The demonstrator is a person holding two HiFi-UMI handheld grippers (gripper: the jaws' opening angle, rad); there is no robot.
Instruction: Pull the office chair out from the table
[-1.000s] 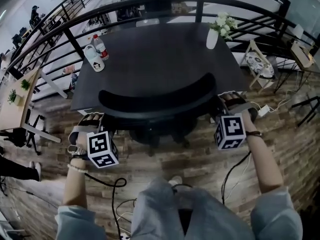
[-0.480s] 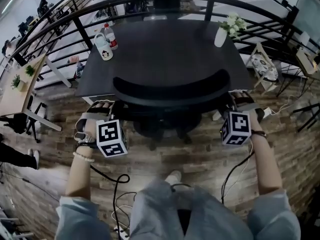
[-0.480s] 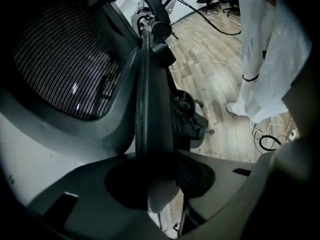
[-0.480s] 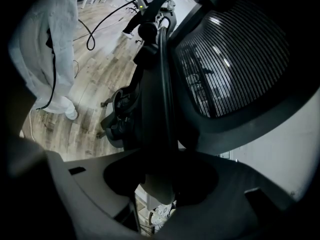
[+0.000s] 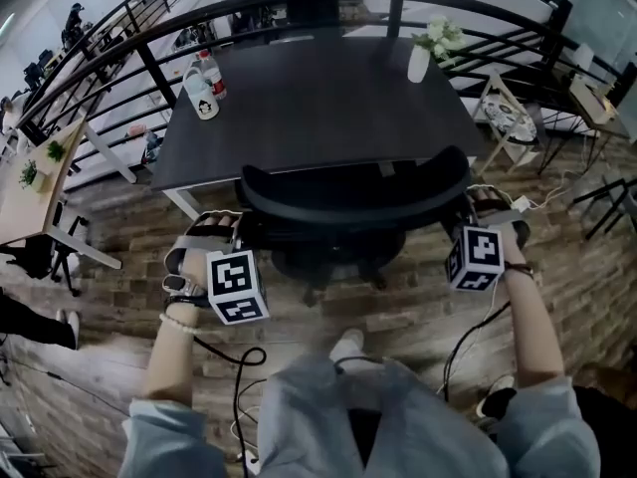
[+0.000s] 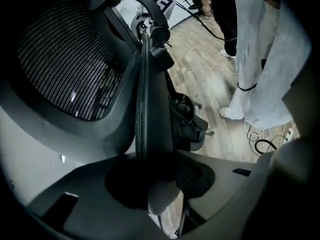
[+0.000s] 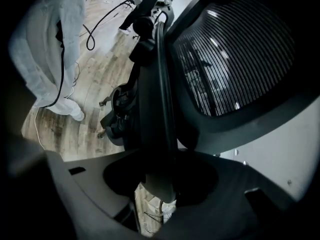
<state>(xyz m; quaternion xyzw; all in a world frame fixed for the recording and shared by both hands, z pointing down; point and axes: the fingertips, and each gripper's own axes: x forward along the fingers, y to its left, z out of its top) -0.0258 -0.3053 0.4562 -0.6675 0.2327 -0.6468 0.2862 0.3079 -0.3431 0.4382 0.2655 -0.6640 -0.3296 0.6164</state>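
The black mesh-backed office chair [image 5: 348, 195] stands with its backrest just beside the near edge of the dark rectangular table [image 5: 318, 98]. Open wood-plank floor [image 5: 398, 307] lies behind it, crossed by black cables [image 5: 235, 371] near the person's shoe [image 5: 347, 345]. A black railing [image 5: 119, 30] bounds the table's far side. The left gripper [image 5: 231, 225] and right gripper [image 5: 476, 207], both angled downward, each clamp one side rim of the backrest.

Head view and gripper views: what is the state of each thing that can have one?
Black mesh office chair: upright, backrest at the near edge of the dark table.
Left gripper: shut on the backrest's edge.
Right gripper: shut on the backrest's edge.
White vase with flowers: upright on the table.
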